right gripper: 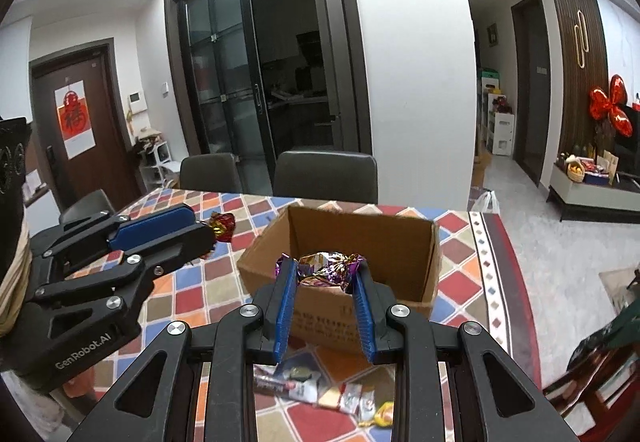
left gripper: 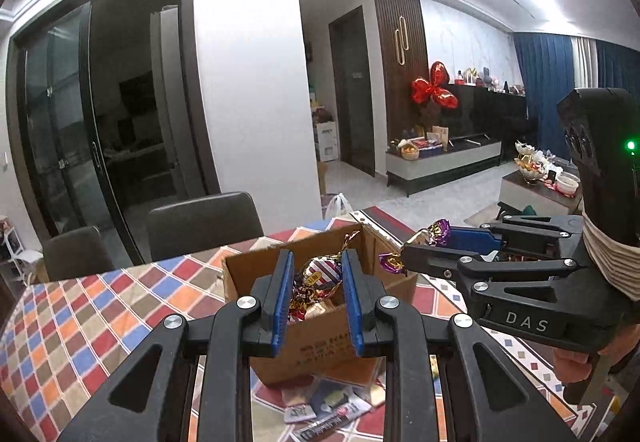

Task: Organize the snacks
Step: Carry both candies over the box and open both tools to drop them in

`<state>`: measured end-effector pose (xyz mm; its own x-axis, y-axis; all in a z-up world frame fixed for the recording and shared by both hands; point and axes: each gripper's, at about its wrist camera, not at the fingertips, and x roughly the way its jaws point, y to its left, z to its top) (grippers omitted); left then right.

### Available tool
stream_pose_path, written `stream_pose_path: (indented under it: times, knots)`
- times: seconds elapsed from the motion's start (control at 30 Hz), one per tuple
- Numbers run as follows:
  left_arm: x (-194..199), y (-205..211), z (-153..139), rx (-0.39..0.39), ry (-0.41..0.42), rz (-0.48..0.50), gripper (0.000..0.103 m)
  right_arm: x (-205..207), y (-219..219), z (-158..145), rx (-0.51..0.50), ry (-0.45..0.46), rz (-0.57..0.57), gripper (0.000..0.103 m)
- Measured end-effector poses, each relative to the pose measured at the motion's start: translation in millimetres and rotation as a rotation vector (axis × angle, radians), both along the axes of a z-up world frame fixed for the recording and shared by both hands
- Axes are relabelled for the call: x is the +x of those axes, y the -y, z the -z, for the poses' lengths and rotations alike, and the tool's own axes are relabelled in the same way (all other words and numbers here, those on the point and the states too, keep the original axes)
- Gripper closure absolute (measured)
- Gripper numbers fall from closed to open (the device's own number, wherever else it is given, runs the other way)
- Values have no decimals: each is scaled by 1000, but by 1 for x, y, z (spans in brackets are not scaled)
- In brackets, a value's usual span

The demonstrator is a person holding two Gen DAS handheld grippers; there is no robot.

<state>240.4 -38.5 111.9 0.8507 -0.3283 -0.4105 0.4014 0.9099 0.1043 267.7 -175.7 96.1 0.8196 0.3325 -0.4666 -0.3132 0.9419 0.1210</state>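
Note:
My left gripper (left gripper: pixel 316 274) is shut on a red, white and gold foil-wrapped candy (left gripper: pixel 318 276), held in the air in front of the open cardboard box (left gripper: pixel 320 342). My right gripper (right gripper: pixel 325 272) is shut on a purple and gold foil candy (right gripper: pixel 324 268), also raised before the cardboard box (right gripper: pixel 400 242). In the left wrist view the right gripper (left gripper: pixel 416 248) comes in from the right, purple wrapper ends showing at its tips. In the right wrist view the left gripper (right gripper: pixel 208 230) comes in from the left with a red foil end (right gripper: pixel 223 226) sticking out.
The table (left gripper: pixel 80 322) wears a tablecloth of coloured diamonds. Several loose snack packets (right gripper: pixel 320 394) lie on it in front of the box. Two dark chairs (right gripper: pixel 324 176) stand at the far side. The table's right edge (right gripper: pixel 504 262) drops to the floor.

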Motion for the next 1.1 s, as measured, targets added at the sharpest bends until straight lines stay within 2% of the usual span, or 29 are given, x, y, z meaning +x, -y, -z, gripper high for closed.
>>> stream_pose_path:
  times: [0.17,0.33,0.77,0.83,0.87,0.9,1.1]
  knots:
    - [28,1,-2,8,-36,-7,78,21,1,-7,-30,-9,3,74]
    - [61,4,2,12,-113,-6,78,48,2,-11,-51,-44,1,74]
    - [125,11,19,23,-229,-46,77,108,5,8,-76,-168,53,74]
    - [130,10,24,31,-225,-81,65,113,7,11,-85,-176,81,71]
    - [129,9,25,32,-221,-89,61,115,7,14,-97,-186,89,68]
    - [129,8,27,34,-219,-94,58,115,7,16,-106,-195,98,62]
    - [104,7,27,34,-181,-98,57,97,10,15,-121,-182,112,59]
